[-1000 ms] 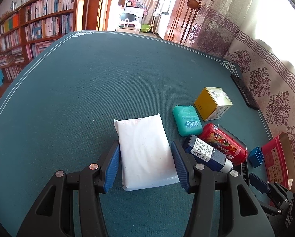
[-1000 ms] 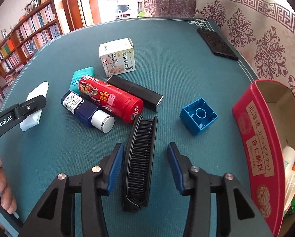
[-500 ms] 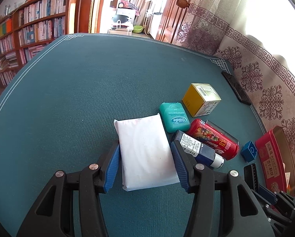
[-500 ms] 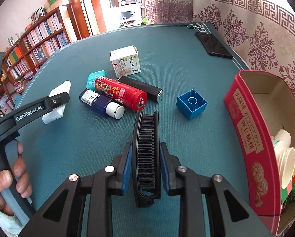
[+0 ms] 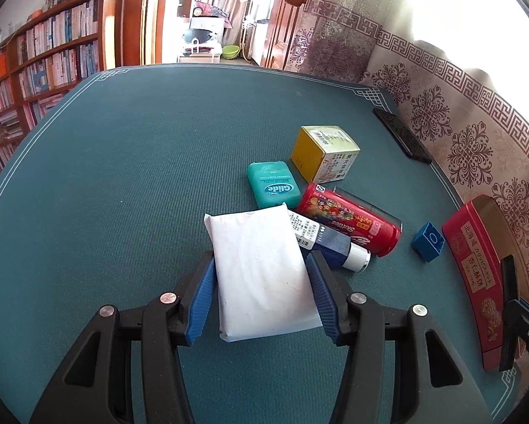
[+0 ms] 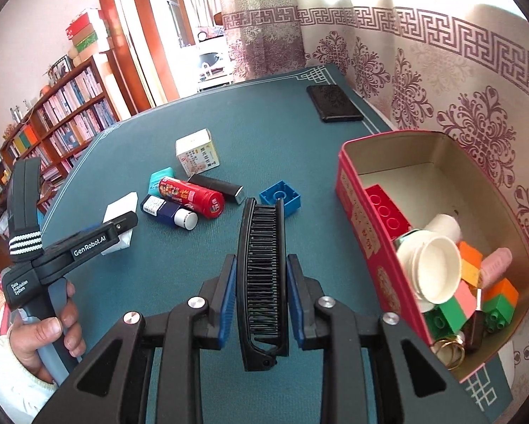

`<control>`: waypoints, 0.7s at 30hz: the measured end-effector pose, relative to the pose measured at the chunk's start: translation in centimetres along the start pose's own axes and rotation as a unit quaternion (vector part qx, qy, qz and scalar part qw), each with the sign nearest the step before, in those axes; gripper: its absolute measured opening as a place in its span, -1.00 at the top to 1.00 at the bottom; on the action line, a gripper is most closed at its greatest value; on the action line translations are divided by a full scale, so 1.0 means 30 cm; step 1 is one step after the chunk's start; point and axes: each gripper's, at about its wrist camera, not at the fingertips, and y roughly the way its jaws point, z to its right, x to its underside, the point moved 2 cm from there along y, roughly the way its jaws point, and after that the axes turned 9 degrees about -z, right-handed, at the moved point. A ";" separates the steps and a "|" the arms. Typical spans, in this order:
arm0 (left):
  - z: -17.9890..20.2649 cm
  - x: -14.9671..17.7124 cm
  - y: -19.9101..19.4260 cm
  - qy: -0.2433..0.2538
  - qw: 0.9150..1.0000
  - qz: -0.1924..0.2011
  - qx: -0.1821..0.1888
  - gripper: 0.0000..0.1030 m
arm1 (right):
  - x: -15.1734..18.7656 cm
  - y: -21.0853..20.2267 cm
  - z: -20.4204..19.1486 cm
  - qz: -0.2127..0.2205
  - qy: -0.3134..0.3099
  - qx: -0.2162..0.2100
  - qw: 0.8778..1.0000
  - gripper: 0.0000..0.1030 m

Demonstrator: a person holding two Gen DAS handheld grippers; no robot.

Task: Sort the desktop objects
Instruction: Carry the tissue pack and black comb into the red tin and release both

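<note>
**Right wrist view: comb clamped, drop risk on the way to the tin**

Black comb (image 6: 262, 275) pinched edge-on in right hand-held gripper (image 6: 261, 295), lifted off worktop (image 6: 257, 130), long end cantilevered forward. Could pivot or slip out. Red tin (image 6: 365, 233) just right, already crowded with cups and bricks; comb may bridge the rim. Left hand-held gripper (image 5: 261, 291) clamped on white packet (image 5: 261, 275), overlapping blue bottle (image 5: 335, 243); could drag it.

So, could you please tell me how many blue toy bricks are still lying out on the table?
1: the blue brick lies between the black tube and the red tin. None shows blue among the bricks inside.
</note>
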 end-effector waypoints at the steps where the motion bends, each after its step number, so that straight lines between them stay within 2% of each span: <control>1: 0.010 0.004 -0.002 0.003 1.000 -0.001 0.001 -0.07 | 0.000 -0.014 0.021 0.005 0.007 0.002 1.000 0.43; 8: 0.082 0.025 -0.012 0.020 1.000 -0.010 0.011 -0.07 | 0.006 -0.098 0.181 0.033 0.058 0.020 0.998 0.43; 16: 0.225 0.048 -0.044 0.059 0.998 -0.015 0.031 -0.07 | 0.029 -0.167 0.326 0.066 0.103 0.046 0.991 0.43; 21: 0.327 0.052 -0.072 0.086 0.995 -0.013 0.044 -0.07 | 0.043 -0.174 0.422 0.066 0.125 0.061 0.988 0.43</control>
